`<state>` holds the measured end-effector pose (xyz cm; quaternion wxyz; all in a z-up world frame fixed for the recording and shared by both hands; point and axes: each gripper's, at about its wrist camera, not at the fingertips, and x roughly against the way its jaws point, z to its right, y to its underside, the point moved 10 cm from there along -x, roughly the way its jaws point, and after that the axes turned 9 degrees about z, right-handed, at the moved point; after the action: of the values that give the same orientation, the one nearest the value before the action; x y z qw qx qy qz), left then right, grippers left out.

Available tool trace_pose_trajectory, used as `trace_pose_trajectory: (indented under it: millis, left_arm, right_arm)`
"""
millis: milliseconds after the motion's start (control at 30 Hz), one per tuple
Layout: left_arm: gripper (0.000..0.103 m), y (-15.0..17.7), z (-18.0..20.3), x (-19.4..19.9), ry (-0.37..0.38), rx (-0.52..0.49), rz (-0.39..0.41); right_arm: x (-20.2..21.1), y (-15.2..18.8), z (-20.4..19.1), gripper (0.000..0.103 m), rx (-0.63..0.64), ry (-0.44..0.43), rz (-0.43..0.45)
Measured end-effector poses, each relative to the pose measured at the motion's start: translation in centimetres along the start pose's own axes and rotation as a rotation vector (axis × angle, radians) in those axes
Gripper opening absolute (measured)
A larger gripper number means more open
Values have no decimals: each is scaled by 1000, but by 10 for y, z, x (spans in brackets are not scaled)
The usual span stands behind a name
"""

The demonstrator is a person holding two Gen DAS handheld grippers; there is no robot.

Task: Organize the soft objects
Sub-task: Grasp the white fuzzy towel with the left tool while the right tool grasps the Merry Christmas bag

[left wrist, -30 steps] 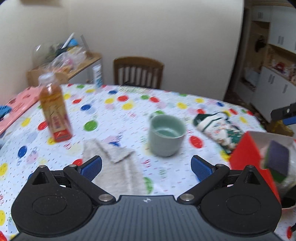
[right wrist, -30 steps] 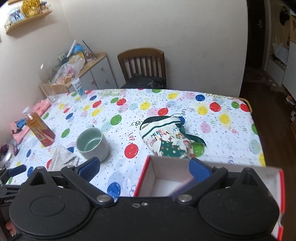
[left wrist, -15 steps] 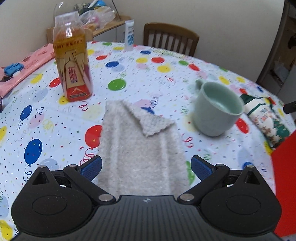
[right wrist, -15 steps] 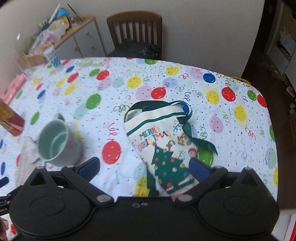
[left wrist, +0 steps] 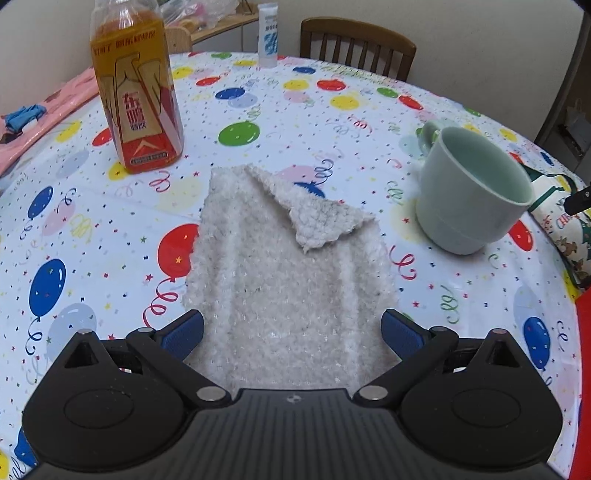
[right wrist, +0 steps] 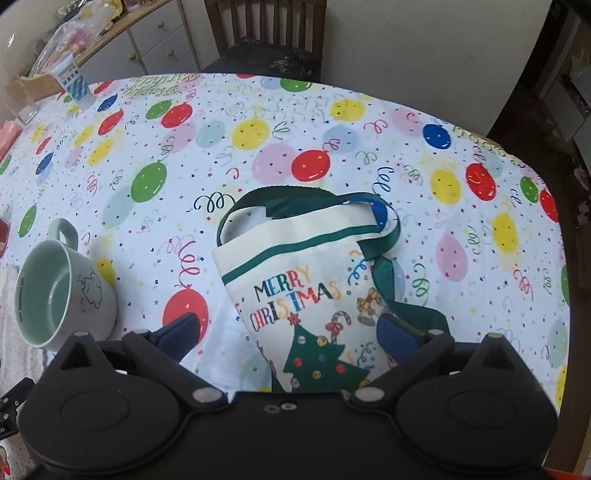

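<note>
A fluffy beige cloth [left wrist: 280, 273] lies flat on the balloon-print tablecloth with one far corner folded over. My left gripper [left wrist: 291, 332] hangs open just above its near end, one blue fingertip at each side edge. In the right wrist view a white Christmas fabric bag [right wrist: 306, 295] with green ribbon handles lies on the table. The right gripper [right wrist: 288, 330] is open over the bag's lower part, its fingers straddling the printed tree. The same bag [left wrist: 561, 229] peeks in at the far right of the left wrist view.
A pale green mug [left wrist: 469, 192] stands right of the cloth, also seen as the mug [right wrist: 59, 288] left of the bag. An orange drink bottle [left wrist: 138, 88] stands at the far left. A red box edge [left wrist: 583, 332] sits at the right. A wooden chair [right wrist: 266, 33] stands behind the table.
Both grippers have dropped lower and moved forward: the left from above the table onto the cloth's near end, the right off the red box and over the Christmas bag. Both stay open.
</note>
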<state>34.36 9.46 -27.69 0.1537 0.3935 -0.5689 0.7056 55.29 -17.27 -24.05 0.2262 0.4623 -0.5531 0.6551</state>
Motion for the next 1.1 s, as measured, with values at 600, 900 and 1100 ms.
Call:
trace_pose_trajectory:
  millis: [600, 900, 1100]
  left_arm:
    - [51, -8, 4, 2, -39, -52, 57]
    - [10, -11, 7, 4, 2, -34, 63]
    - [7, -13, 10, 9, 33, -12, 67]
  right_arm:
    - [-24, 5, -1, 55, 95, 54, -78]
    - [-20, 5, -1, 22, 72, 39, -51]
    - [-6, 2, -3, 8, 61, 25, -3]
